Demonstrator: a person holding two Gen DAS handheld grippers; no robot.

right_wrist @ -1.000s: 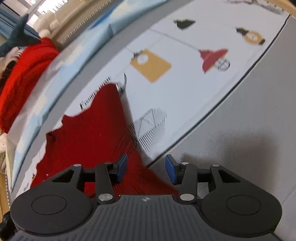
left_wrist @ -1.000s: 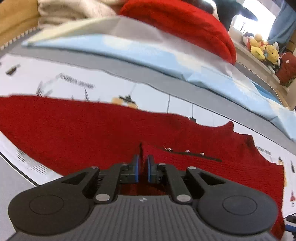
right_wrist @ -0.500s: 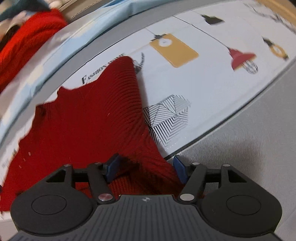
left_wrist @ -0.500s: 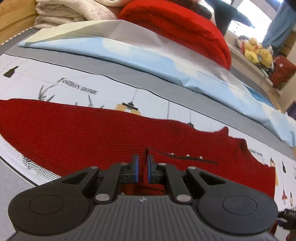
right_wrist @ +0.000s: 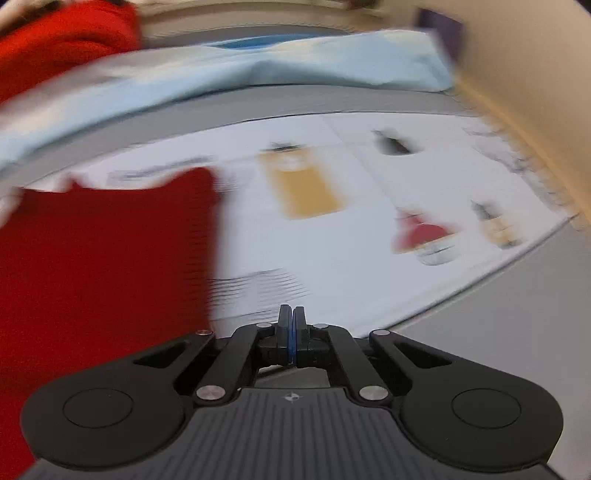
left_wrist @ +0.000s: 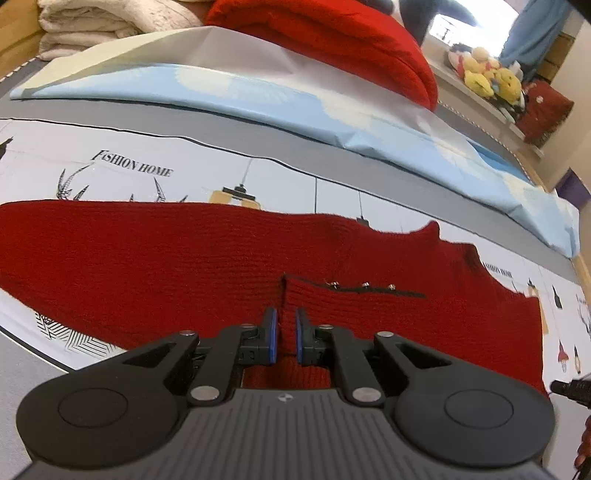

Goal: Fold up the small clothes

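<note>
Grey bedding with a white printed panel of lamps and lettering (left_wrist: 280, 177) spreads under everything, a pale blue folded sheet (left_wrist: 258, 92) lying along its far side. Across the panel a small red knitted cardigan with a row of metal snaps (left_wrist: 184, 258) lies flat, its snap placket running off to the right. Beyond the sheet sit a folded red knit pile (left_wrist: 332, 33), cream towels (left_wrist: 99, 22) and yellow plush toys (left_wrist: 487, 77). Over the cardigan's near edge the left gripper (left_wrist: 283, 334) has a raised ridge of the knit between its blue pads, the jaws just starting to open. In its blurred view, the right gripper (right_wrist: 291, 334) is fully closed on nothing, just right of the cardigan's edge.
</note>
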